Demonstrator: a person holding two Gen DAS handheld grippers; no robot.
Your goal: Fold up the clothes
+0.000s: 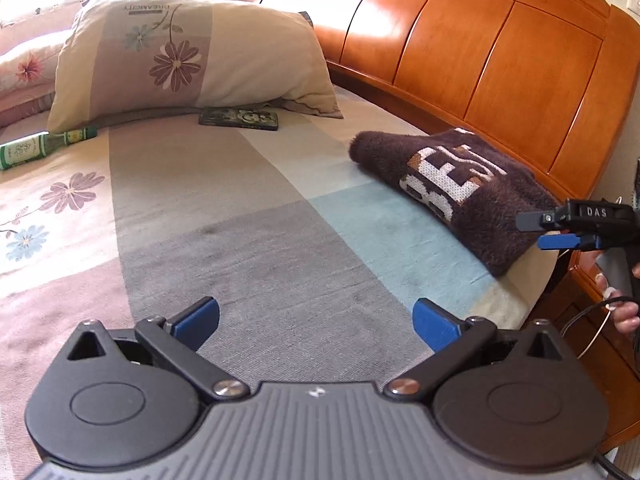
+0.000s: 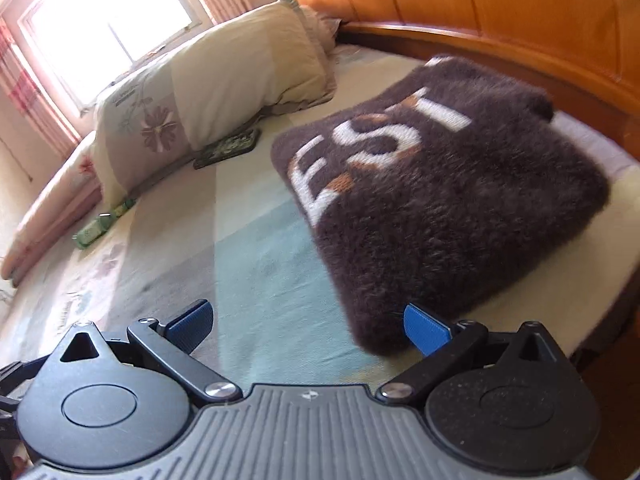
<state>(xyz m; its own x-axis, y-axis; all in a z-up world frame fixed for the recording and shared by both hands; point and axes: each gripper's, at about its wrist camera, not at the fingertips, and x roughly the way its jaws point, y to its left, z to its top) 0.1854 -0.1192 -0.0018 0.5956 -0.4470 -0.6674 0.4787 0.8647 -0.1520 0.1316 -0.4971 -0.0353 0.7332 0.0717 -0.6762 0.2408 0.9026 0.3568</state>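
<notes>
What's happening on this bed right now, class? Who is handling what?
A person holds a two-finger gripper in each hand over a bed. A fuzzy brown sweater with white letters lies folded into a compact bundle near the wooden headboard. Neither gripper holds it: the left gripper is open above bare sheet, and the right gripper is open at the sweater's near edge.

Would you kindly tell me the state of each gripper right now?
Left gripper: open, holding nothing.
Right gripper: open, holding nothing, beside the sweater.
</notes>
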